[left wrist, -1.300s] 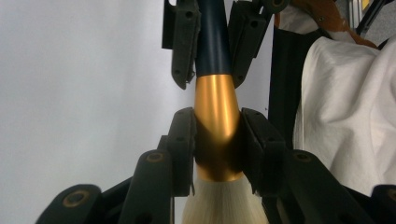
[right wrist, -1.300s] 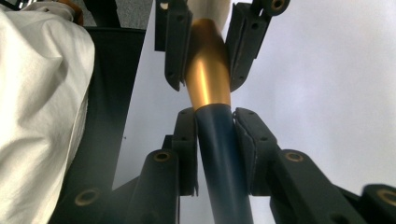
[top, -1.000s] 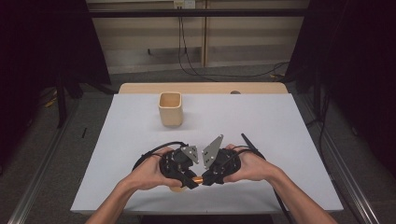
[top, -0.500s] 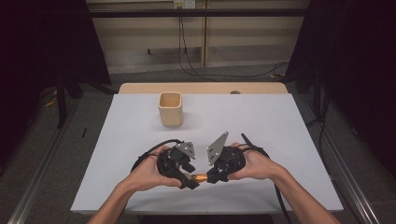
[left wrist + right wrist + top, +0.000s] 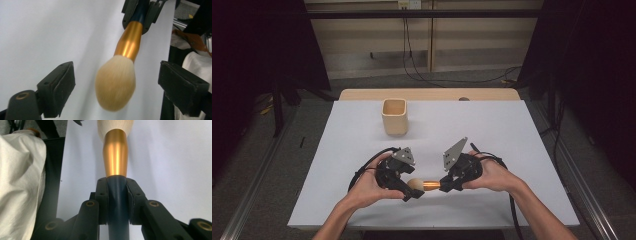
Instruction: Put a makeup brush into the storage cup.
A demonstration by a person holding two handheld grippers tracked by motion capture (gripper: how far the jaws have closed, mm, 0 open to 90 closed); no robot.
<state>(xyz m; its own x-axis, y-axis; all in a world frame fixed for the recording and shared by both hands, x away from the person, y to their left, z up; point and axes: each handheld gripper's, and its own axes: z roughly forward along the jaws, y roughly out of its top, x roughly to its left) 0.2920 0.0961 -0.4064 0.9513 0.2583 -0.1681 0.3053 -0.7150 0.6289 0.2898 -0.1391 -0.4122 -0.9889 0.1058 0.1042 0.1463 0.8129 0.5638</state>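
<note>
Right gripper (image 5: 445, 185) pinches a brush (image 5: 424, 185) by its dark handle. Left gripper (image 5: 413, 190), just opening, straddles the bristles untouched. Both hands lie low, nearer than the cup (image 5: 394, 117).

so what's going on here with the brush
A person is passing a brush between two hand-held tools above the table. The right tool is clamped on its dark handle. The left tool has just been opening; its pads stand apart on either side of the bristles, not touching. A cup stands farther back.
</note>
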